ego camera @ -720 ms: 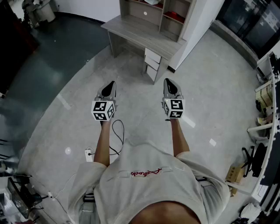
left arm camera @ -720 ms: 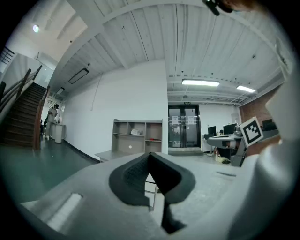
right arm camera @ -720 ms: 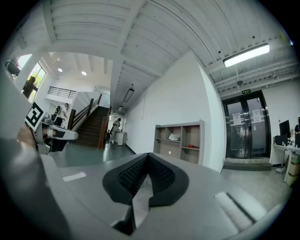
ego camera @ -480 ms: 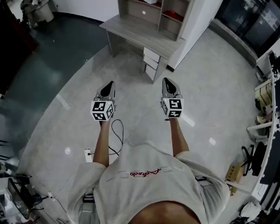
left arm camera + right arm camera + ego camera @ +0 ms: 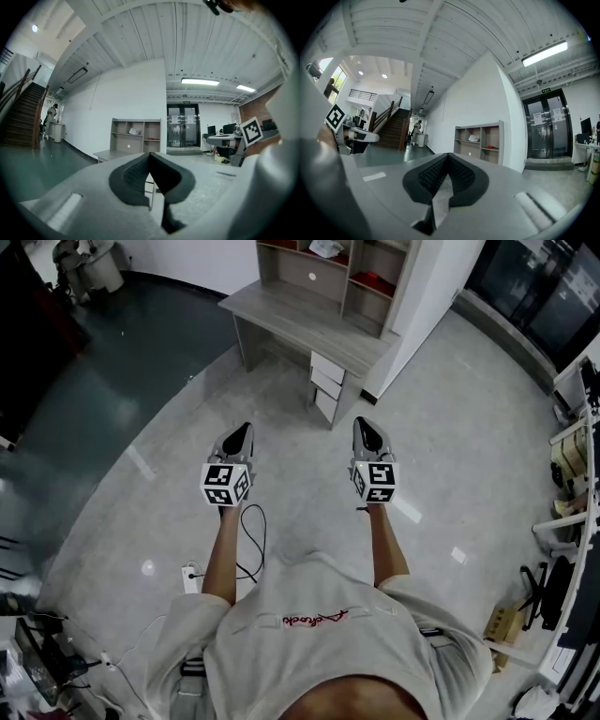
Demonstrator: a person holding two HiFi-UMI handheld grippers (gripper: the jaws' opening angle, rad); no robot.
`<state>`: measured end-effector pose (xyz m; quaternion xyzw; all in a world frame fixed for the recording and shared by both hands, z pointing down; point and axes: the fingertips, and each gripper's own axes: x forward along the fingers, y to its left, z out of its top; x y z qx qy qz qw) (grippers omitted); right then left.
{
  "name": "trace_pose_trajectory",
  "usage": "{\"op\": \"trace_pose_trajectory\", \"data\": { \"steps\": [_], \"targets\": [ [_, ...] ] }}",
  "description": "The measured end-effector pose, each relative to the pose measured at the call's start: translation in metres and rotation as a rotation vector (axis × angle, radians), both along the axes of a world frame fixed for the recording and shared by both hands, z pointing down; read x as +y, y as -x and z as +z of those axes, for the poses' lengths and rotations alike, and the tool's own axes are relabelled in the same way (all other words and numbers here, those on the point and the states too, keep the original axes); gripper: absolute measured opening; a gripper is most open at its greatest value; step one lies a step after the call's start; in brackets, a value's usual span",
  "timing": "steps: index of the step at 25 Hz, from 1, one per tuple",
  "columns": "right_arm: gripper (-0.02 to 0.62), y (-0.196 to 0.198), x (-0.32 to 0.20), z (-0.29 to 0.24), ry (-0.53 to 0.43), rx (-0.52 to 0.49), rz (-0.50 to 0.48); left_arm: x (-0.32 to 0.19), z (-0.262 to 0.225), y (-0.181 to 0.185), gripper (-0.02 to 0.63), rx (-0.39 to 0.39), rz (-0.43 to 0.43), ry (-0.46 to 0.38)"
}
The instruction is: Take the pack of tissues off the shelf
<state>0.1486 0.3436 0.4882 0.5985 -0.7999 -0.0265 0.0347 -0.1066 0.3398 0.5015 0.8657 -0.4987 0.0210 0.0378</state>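
The white pack of tissues (image 5: 328, 247) lies in an upper compartment of the grey shelf unit (image 5: 323, 279) that stands on a desk (image 5: 295, 322), far ahead of me across the floor. It shows small in the left gripper view (image 5: 134, 132) and the right gripper view (image 5: 474, 138). My left gripper (image 5: 244, 428) and right gripper (image 5: 364, 424) are held side by side at waist height and point toward the desk. Both are shut with nothing between the pads (image 5: 136, 173) (image 5: 461, 174).
A red item (image 5: 373, 282) lies in the compartment right of the tissues. Drawers (image 5: 328, 382) sit under the desk's right end, next to a white wall corner (image 5: 422, 296). A power strip (image 5: 190, 570) with a black cable (image 5: 253, 521) lies by my feet. Stairs (image 5: 18, 117) rise at the left.
The whole head view has slid down a little, and the desk and shelf show slightly more. Both grippers keep the same shut, side-by-side stance.
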Motion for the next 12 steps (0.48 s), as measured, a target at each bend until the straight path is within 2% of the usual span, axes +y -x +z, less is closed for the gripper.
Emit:
{"op": "trace_pose_trajectory", "data": {
  "steps": [12],
  "targets": [
    [0.008,-0.041,-0.037,0.006,0.007,0.005,-0.032,-0.023,0.001,-0.052,0.002,0.007,-0.020,-0.004]
  ]
}}
